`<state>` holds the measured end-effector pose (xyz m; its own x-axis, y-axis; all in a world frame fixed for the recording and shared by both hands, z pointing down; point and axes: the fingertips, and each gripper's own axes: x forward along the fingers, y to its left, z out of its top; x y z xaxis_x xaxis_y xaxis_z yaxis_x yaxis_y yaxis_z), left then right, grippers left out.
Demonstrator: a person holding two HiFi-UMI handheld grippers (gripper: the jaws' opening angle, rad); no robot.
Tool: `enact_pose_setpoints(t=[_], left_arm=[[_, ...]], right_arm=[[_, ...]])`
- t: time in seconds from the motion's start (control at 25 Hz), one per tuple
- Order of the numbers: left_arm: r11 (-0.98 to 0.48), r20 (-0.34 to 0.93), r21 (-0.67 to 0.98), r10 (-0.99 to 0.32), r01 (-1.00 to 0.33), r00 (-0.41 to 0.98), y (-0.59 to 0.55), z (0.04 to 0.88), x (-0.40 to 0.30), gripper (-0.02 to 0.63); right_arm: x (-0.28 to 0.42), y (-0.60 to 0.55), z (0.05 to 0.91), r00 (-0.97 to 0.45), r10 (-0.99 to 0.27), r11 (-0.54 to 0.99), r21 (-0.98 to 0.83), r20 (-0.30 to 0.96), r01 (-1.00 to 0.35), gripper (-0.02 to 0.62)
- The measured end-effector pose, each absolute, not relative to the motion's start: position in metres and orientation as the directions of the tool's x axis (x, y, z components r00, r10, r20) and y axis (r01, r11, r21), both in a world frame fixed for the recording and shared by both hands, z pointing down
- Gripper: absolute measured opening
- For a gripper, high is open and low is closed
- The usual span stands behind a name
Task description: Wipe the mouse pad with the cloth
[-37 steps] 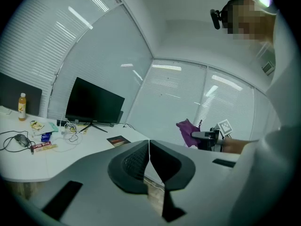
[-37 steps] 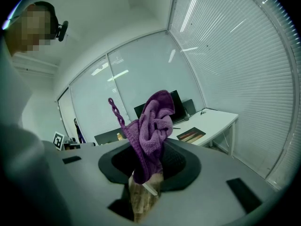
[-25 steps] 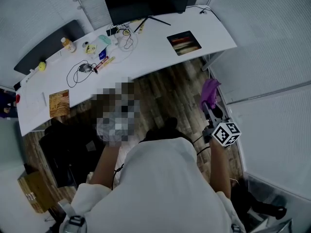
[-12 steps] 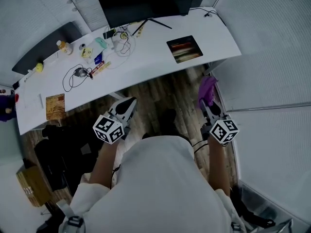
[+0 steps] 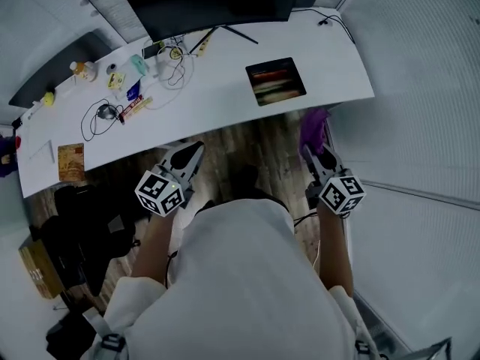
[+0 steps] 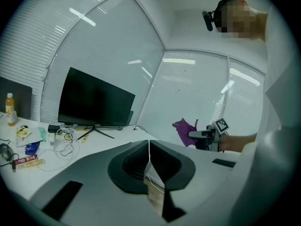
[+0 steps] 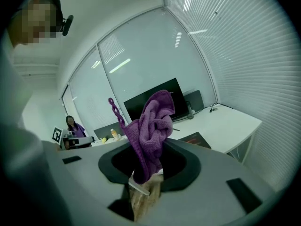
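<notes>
The dark mouse pad [image 5: 275, 82] with red and yellow stripes lies on the right part of the white desk [image 5: 217, 103]; it also shows as a dark patch [image 7: 195, 139] in the right gripper view. My right gripper [image 5: 310, 151] [image 7: 148, 173] is shut on a bunched purple cloth [image 5: 313, 128] [image 7: 151, 124], held over the wood floor just short of the desk's front edge, below and right of the pad. My left gripper [image 5: 195, 150] [image 6: 149, 147] is shut and empty, also short of the desk. The cloth [image 6: 184, 130] shows from the left gripper view too.
A black monitor [image 5: 206, 2] stands at the back of the desk. Cables, small packets and a bottle [image 5: 82, 70] clutter its left half, with a brown booklet [image 5: 71, 161] near the left front. A black chair [image 5: 90, 223] and a cardboard box [image 5: 34, 265] sit on the floor at left. Glass walls with blinds enclose the room.
The left gripper has come into plain view and both grippers have moved a little closer to the desk. The cloth stays clamped in the right gripper.
</notes>
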<state>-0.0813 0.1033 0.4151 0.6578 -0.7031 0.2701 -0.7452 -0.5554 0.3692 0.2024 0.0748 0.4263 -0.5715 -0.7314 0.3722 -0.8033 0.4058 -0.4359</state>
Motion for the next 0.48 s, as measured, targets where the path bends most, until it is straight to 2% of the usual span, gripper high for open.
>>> enact_pose_setpoints(t=[0.48], left_arm=[[-0.462,0.337,0.366,-0.743,-0.808,0.578,0.048,0.44,-0.036,0.023]], right_arm=[[0.211,-0.004,0.489,-0.696,-0.553,0.504,-0.482,0.458,-0.717,0.13]])
